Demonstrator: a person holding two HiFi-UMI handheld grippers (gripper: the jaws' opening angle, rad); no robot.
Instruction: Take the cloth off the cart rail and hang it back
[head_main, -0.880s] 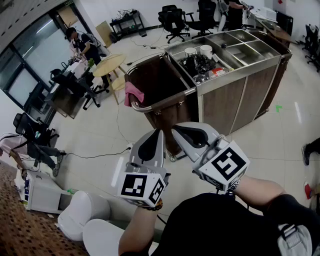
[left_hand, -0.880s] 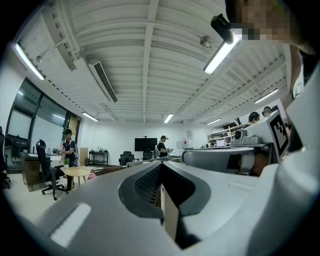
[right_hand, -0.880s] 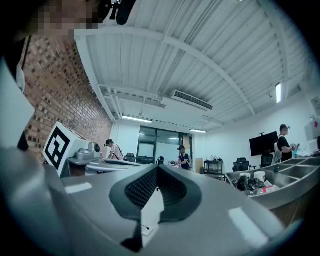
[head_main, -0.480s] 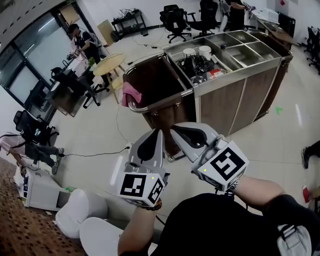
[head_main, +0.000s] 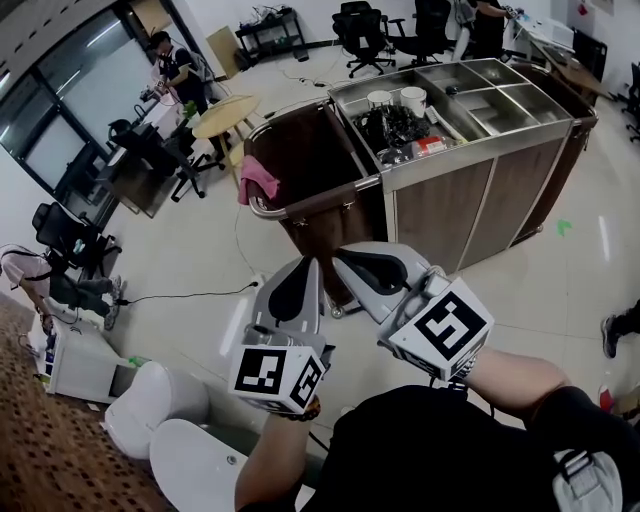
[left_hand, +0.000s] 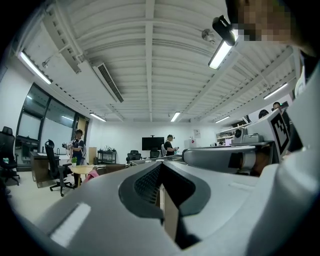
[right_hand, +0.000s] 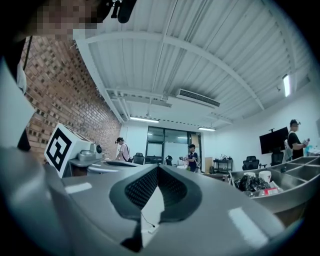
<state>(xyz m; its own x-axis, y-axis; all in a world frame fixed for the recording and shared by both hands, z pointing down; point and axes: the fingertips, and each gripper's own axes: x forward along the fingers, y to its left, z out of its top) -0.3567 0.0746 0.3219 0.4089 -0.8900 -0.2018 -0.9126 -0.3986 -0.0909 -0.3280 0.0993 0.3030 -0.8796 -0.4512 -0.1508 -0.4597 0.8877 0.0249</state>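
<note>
A pink cloth (head_main: 255, 178) hangs over the curved steel rail (head_main: 320, 202) at the left end of a wood-panelled cart (head_main: 440, 205). Both grippers are held side by side close to my chest, well short of the cart and pointing toward it. My left gripper (head_main: 302, 266) is shut and empty. My right gripper (head_main: 346, 256) is shut too, with nothing between its jaws. In the left gripper view the jaws meet at the left gripper (left_hand: 160, 169), and the cloth (left_hand: 91, 174) shows small, far ahead to the left. The right gripper (right_hand: 158, 171) looks past the cart's steel trays (right_hand: 282, 182).
The cart top holds steel trays (head_main: 500, 100) with cups (head_main: 397, 100) and dark clutter (head_main: 392, 128). A round wooden table (head_main: 226, 114), desks, office chairs and people stand beyond. White bins (head_main: 160, 400) sit at lower left. A cable (head_main: 185, 296) lies across the floor.
The head view has shifted slightly, so the cart and cloth sit a little higher and further left. Both grippers stay shut, side by side, in almost the same place.
</note>
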